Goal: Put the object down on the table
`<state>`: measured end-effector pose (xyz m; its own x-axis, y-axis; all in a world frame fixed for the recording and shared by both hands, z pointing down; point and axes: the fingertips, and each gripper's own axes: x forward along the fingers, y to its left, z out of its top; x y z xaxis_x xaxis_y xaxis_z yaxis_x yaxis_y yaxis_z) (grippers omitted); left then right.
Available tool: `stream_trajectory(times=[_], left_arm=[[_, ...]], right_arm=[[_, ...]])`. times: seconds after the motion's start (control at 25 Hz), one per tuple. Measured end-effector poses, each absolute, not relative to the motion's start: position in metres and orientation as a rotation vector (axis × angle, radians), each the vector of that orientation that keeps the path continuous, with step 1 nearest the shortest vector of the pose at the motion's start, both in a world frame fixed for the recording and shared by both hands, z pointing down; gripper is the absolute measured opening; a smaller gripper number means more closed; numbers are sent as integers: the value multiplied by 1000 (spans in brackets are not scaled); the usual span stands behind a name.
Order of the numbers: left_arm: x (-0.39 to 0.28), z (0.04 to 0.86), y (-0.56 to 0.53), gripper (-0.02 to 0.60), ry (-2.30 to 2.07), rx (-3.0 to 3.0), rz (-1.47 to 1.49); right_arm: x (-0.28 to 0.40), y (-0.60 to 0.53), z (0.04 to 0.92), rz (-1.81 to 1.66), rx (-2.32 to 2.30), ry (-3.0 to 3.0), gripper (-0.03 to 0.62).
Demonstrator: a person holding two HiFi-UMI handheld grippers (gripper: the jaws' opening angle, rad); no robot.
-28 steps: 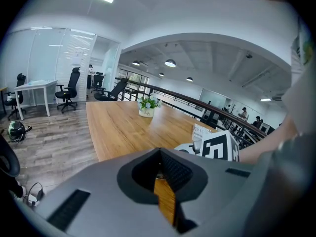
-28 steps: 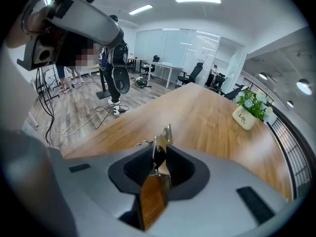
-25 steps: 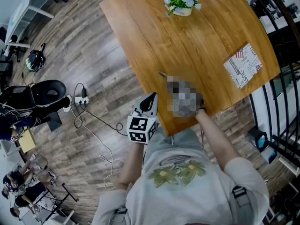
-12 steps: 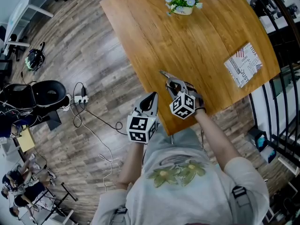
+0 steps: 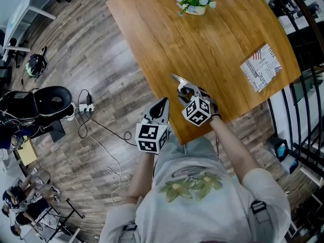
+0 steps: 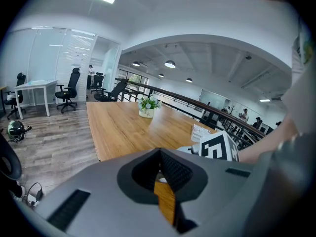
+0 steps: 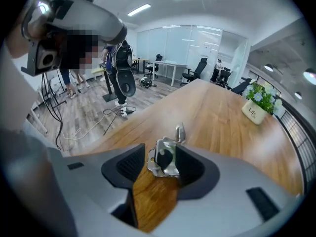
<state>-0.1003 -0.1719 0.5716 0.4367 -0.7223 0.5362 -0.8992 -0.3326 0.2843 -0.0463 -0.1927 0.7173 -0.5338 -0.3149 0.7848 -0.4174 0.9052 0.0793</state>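
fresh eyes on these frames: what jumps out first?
First, the shiny metal tool at the near edge of the large orange-brown wooden table. It lies between the jaws of the right gripper, which have just been opening and now stand wide. Next, the small white pot of white flowers at the table's far end, and the printed paper sheet near its right edge.

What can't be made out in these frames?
- Shiny metal object: kind unclear; tiny in the head view, with its near end under the right claw, whose jaws have just been opening around it.
- White printed leaflet: print too small, head view.
- Brown wooden table: far end cut off by the head view's top edge.
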Motion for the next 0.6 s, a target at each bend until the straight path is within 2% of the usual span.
stream_trajectory(times=[0.28, 0.6], left_arm=[[-95, 553, -173, 12, -1373, 2193, 409], [-102, 520, -172, 12, -1430, 2228, 347]], right_arm=[[-44, -193, 673, 317, 589, -2291, 204], [-23, -205, 602, 356, 751, -2405, 190]])
